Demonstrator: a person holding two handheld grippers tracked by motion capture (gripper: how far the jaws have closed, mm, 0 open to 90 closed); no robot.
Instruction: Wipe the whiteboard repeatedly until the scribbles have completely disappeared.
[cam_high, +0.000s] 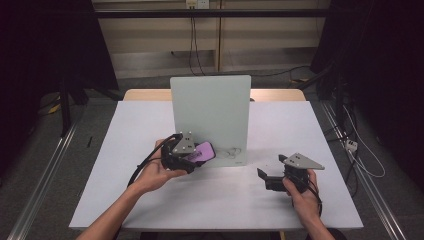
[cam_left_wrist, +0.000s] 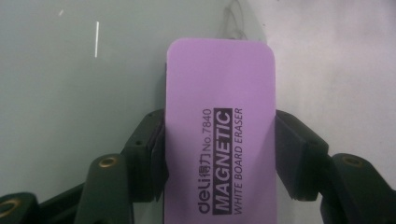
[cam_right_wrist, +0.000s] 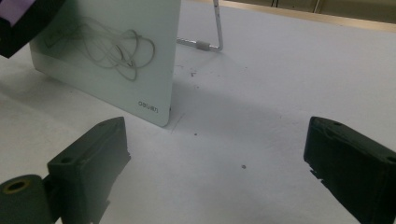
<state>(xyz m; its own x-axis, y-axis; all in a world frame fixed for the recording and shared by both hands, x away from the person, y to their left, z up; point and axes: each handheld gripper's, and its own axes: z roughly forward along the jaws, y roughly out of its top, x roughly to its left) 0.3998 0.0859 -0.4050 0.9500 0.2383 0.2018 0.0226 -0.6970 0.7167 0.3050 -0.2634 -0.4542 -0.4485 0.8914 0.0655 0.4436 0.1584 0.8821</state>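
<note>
Left claw (cam_left_wrist: 219, 149) clamps purple eraser (cam_left_wrist: 219, 121); right claw (cam_right_wrist: 219, 163) wide open.

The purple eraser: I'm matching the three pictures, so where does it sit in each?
High view: purple eraser left of centre, in left gripper.
Left gripper view: centre, clamped.
Right gripper view: top-left corner.
Shared landmark: scribble on whiteboard.

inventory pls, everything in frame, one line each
whiteboard: 1, pale grey-white, standing at table centre on a metal stand
scribble: 1, dark marker lines, board's lower right corner
eraser: 1, purple, held against the board
table: 1, white top
cables: several, dark, back wall and floor
left claw: 1, black, shut on eraser
right claw: 1, black, open, low over the table right of the board
</note>
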